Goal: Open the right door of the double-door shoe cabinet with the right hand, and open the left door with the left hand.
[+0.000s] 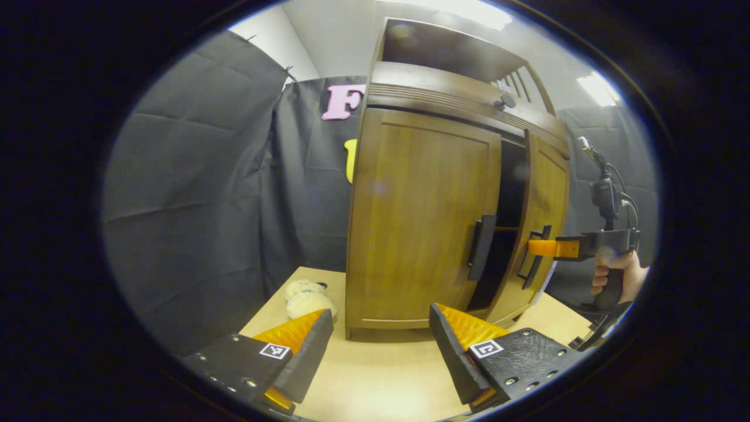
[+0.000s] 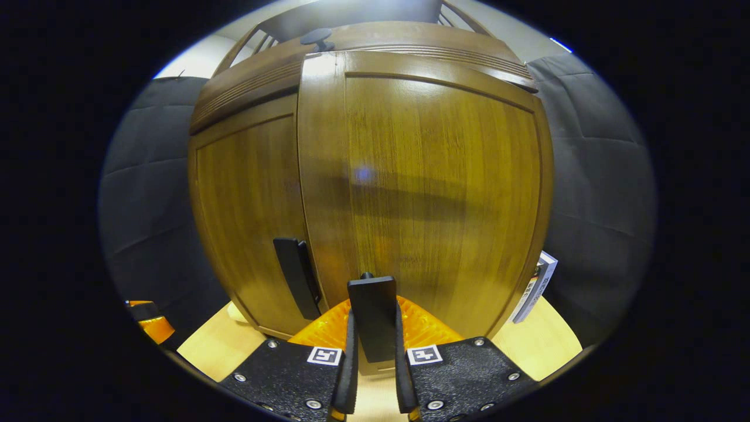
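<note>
Swinging the right door (image 1: pixel 542 217) open, with the left door (image 1: pixel 425 220) yet to go.

The left gripper (image 1: pixel 381 343) hangs spread wide over the desk (image 1: pixel 375 381), well short of the left door's handle (image 1: pixel 480 246). The shoe cabinet (image 1: pixel 451 193) stands toward the desk's far edge, its right door ajar. The right gripper (image 2: pixel 374 346) pinches that door's handle (image 2: pixel 372 316); I'd keep the pinch firm and pull along the hinge's arc, not straight back.

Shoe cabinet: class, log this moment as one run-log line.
right claw: shut on right door handle | right door: ajar | left claw: open, off left door handle
</note>
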